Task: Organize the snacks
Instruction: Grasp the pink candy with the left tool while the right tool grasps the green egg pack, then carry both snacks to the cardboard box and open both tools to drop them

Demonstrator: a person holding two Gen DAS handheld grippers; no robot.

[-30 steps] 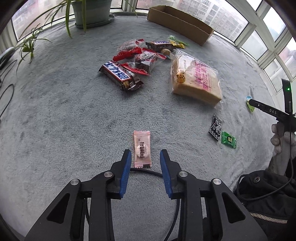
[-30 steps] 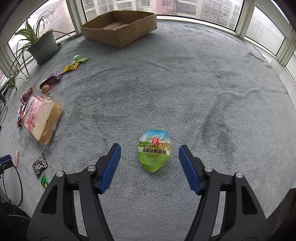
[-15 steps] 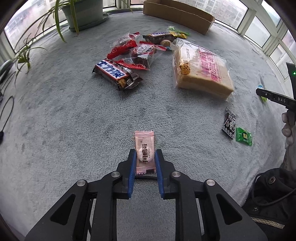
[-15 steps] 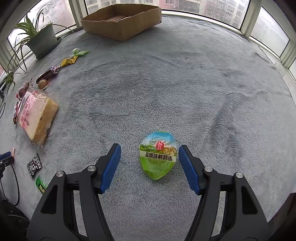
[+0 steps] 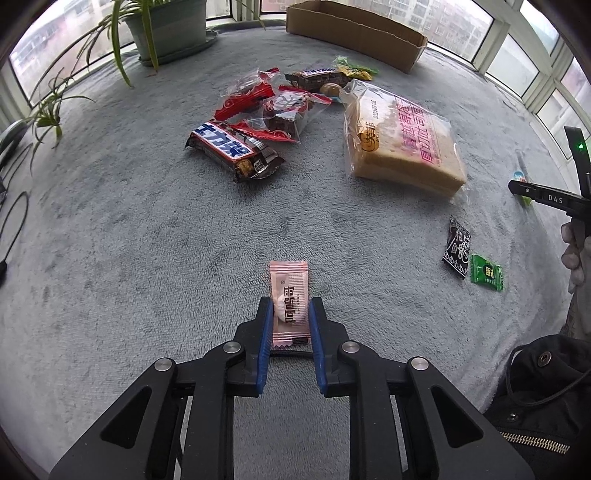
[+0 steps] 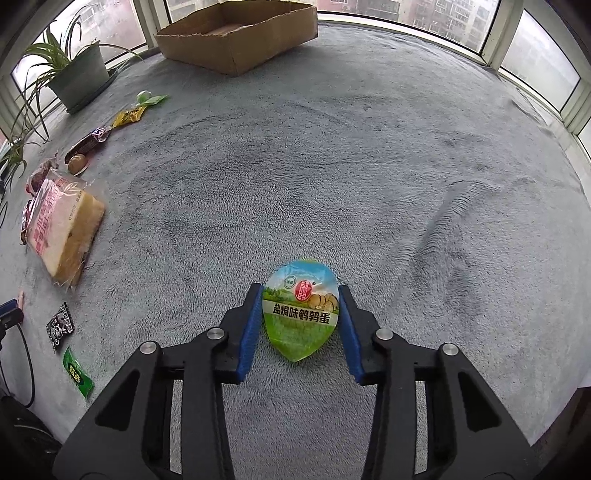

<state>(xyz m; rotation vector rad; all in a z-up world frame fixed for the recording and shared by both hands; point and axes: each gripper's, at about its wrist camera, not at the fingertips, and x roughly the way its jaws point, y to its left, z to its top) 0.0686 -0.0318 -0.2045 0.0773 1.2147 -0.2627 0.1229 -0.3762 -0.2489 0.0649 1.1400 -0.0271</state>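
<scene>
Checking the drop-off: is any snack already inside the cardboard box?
No, the cardboard box shows only bare cardboard where its inside is visible.

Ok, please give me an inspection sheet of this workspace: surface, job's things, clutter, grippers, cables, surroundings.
Surface: grey plush carpet.
Job's things: pink candy between left jaws; green egg pack between right jaws; cardboard box far back; bread pack, Snickers bar, red wrappers, black sachet, green sachet on carpet.
Clutter: nothing seen.
Grippers: left gripper shut on candy; right gripper shut on egg pack.
Cables: black cable at left edge.
Surroundings: potted plant, windows.
</scene>
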